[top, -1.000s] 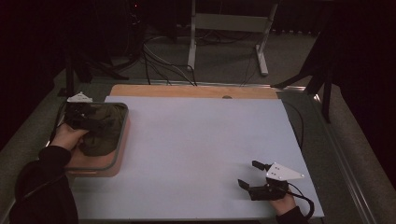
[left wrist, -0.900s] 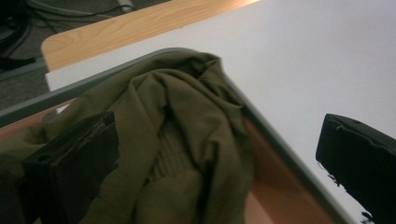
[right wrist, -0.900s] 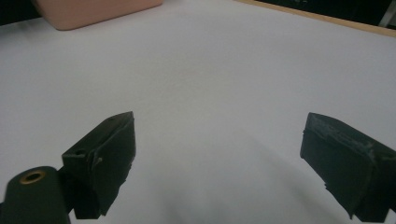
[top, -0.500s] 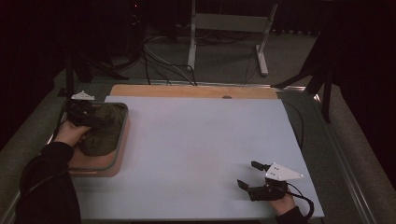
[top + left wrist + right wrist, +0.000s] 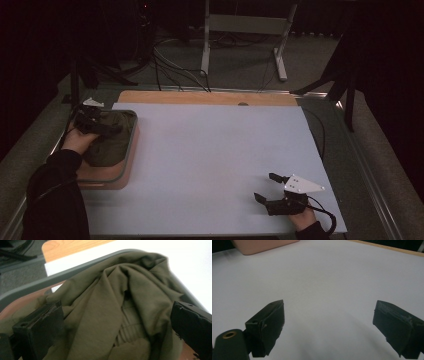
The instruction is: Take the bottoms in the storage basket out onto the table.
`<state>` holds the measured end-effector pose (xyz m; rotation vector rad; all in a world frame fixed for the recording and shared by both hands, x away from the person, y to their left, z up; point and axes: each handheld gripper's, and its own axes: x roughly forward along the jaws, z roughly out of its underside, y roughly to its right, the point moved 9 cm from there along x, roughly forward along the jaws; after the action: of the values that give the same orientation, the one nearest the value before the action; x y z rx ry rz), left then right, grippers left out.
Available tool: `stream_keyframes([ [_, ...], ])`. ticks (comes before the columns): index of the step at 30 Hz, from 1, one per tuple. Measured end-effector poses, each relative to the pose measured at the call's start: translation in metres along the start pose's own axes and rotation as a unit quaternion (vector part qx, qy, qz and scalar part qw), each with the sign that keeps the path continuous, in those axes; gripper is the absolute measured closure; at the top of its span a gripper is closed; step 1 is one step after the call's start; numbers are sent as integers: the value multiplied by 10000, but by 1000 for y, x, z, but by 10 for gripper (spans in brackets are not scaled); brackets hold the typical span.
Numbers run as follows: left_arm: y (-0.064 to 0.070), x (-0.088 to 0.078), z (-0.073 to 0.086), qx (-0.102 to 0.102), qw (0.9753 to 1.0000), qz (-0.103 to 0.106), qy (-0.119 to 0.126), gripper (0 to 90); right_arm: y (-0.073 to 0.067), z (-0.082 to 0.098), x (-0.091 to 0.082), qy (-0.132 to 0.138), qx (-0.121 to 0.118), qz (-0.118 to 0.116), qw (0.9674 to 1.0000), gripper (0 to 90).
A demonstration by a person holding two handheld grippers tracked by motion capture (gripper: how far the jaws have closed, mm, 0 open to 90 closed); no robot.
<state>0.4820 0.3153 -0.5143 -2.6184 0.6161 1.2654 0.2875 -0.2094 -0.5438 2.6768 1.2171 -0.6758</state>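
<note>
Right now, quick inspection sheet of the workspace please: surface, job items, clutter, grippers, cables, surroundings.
Surface: white sheet over a wooden tabletop that shows along the far edge.
Job's things: crumpled olive garment heaped in the pink tray with a grey rim, at the table's left.
Clutter: nothing seen on the sheet.
Grippers: left gripper open, jaws astride the garment's folds; right gripper open, low over the bare sheet at near right, holding nothing.
Cables: right gripper's cable loops off the near edge; floor cables beyond the table.
Surroundings: dim room, grey stand legs behind the table, dark tripod legs at both sides.
</note>
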Motion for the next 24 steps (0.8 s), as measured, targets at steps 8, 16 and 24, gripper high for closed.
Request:
stream_keyframes([
  [8, 5, 10, 11, 115, 9990, 247, -340, 4, 0, 0, 0, 11, 2, -5, 10000, 103],
  [16, 3, 16, 16, 218, 9989, 77, -409, 4, 0, 1, 1, -20, -4, 5, 10000, 103],
  [24, 7, 28, 24, 476, 9968, 91, -636, 9, -1, 2, 2, -41, -6, -14, 10000, 104],
])
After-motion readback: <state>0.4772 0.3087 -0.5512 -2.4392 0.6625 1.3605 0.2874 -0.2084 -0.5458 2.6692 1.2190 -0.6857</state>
